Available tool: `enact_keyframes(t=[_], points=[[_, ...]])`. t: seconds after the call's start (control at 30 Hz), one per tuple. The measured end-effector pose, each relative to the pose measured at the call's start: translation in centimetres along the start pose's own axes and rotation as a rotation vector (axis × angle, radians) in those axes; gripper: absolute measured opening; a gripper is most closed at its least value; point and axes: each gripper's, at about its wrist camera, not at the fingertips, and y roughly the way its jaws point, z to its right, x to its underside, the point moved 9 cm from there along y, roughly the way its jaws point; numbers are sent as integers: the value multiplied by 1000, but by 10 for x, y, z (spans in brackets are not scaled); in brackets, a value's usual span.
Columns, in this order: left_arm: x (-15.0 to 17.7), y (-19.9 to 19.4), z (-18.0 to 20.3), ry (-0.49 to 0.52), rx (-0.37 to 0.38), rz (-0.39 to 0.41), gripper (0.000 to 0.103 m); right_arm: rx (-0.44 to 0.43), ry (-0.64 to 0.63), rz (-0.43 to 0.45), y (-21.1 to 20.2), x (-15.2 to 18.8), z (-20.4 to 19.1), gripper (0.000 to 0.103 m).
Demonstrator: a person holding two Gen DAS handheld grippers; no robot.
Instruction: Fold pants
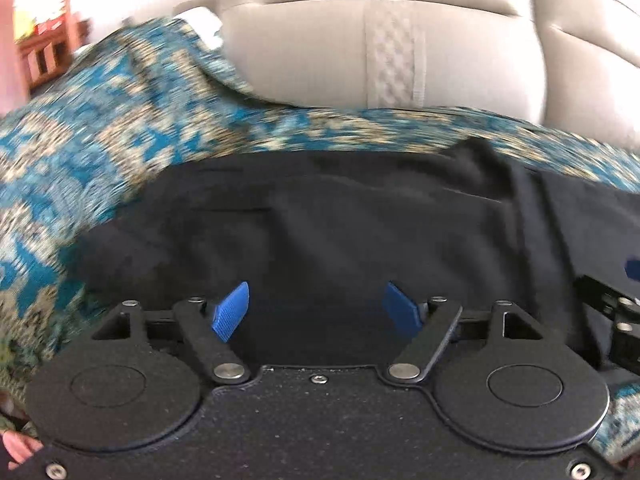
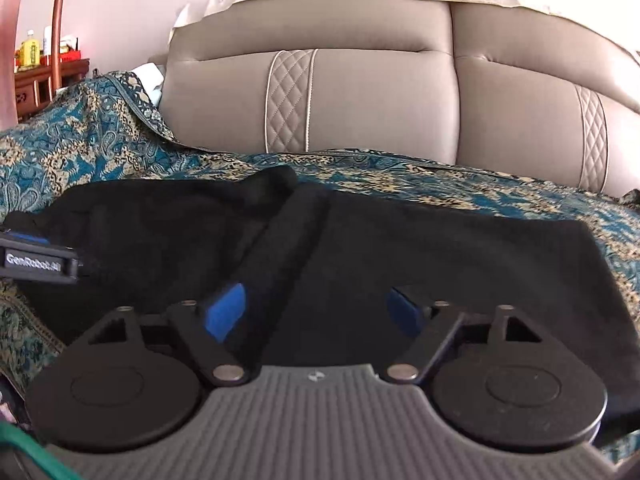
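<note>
Pants (image 2: 360, 256), black, lie spread over the patterned blue and tan cover (image 2: 80, 148) on the seat of a grey sofa (image 2: 360, 96), and they look partly folded already: a thick band of doubled cloth runs slantwise across the middle in the right wrist view. At far left a wooden shelf (image 2: 36, 80) with a yellow bottle (image 2: 30, 52) stands beyond the sofa arm, well apart from the work. Next comes the left tool (image 1: 316, 312), released, its blue pads (image 1: 232, 312) standing wide above dark cloth with nothing pinched between them; that view is smeared, so the cloth's folds there are hard to read. Its body also shows at the left edge of the right wrist view, low over the pants. Further right the right tool (image 2: 320, 312) is likewise released, pads apart and empty, hovering over the near part of the pants beside the slanted band.

My reading is that one fold has been laid down and both tools are between grasps. The next move calls for picking two points on a free edge, most likely the right-hand end of the pants, which lies flat with a clean corner, and carrying it across. Bare cover runs behind and to the right of the pants, giving room to move; the sofa back rises close behind
</note>
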Motion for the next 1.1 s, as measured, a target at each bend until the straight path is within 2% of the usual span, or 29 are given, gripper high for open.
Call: enact_keyframes(t=[0.07,0.13,0.23,0.3,0.4,0.57,0.7,0.9,1.1], points=[[0,2,-24,-63,-27,10,74,-26,35,-1,4,3,-3,77],[2,1,-47,-127,-40,36,77,-42,56,-38,13,9,-6,73],[5,1,-74,-214,-49,76,83,-3,-45,-21,15,16,-14,73],[9,2,-91,-273,-97,92,83,18,-112,-9,14,19,-20,73],[15,8,-107,-324,-129,69,83,15,-101,-3,13,21,-18,74],[19,27,-121,-403,-93,1,84,23,-116,4,11,24,-19,75],[15,40,-135,-491,-63,15,80,19,-117,4,11,23,-18,75],[5,58,-152,-537,-64,55,78,24,-121,1,11,24,-19,76],[-2,72,-158,-501,-84,66,79,31,-120,1,12,25,-21,76]])
